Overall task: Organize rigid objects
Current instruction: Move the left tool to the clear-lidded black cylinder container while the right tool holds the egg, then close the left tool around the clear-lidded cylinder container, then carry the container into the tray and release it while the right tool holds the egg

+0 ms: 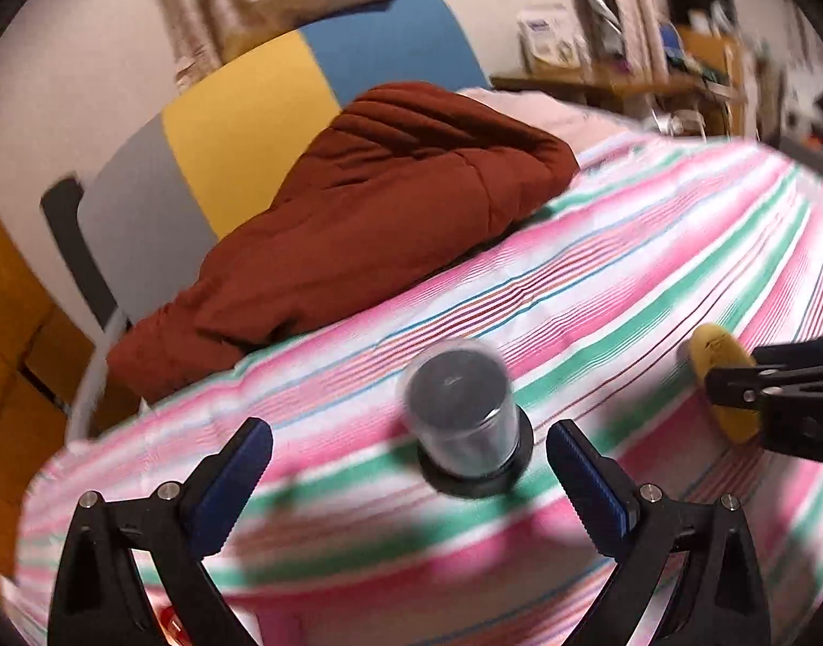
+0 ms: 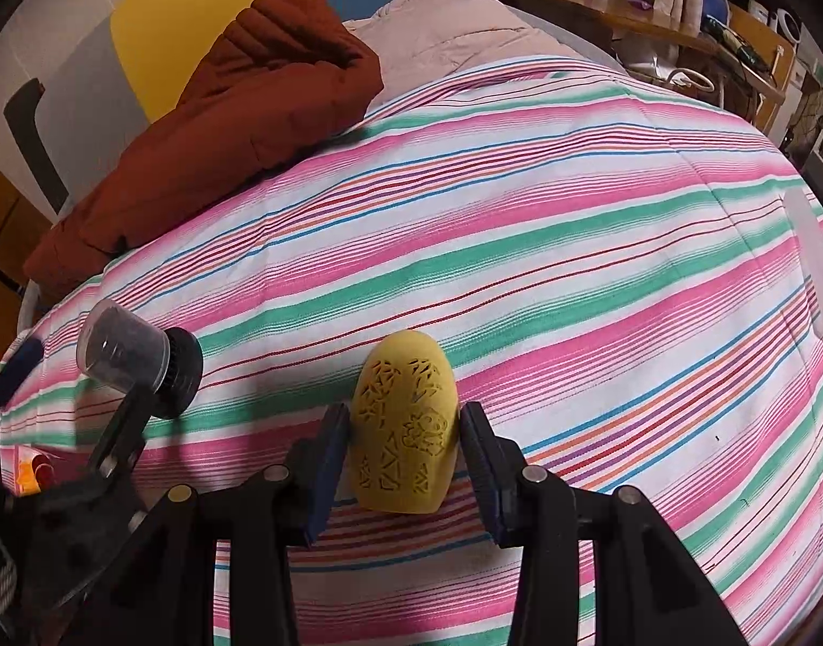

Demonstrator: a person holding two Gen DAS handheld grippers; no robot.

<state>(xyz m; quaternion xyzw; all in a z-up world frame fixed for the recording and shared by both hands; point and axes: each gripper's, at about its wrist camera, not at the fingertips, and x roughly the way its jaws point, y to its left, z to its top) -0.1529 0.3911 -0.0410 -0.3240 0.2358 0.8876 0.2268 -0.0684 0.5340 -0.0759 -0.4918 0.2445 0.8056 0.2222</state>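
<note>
A clear-capped dark cylinder on a round black base (image 1: 465, 420) stands on the striped sheet (image 1: 599, 280). It is just ahead of my left gripper (image 1: 408, 430), whose blue pads stand wide apart and touch nothing. In the right wrist view the same cylinder (image 2: 131, 350) sits at the left, with a left finger (image 2: 118, 430) beside it. A yellow egg-shaped piece with carved patterns (image 2: 406, 425) sits low over the sheet. My right gripper (image 2: 405, 414) is shut on it, one pad on each side. In the left wrist view the yellow piece (image 1: 707, 355) and the right gripper (image 1: 731, 371) show at the right edge.
A rust-red quilted jacket (image 2: 239, 107) lies across the far left of the bed, with a pale pink garment (image 2: 454, 27) behind it. A grey, yellow and blue headboard (image 1: 239, 124) backs the bed. A cluttered wooden shelf (image 2: 626, 11) runs at the far right. A white object (image 2: 809, 258) lies at the right edge.
</note>
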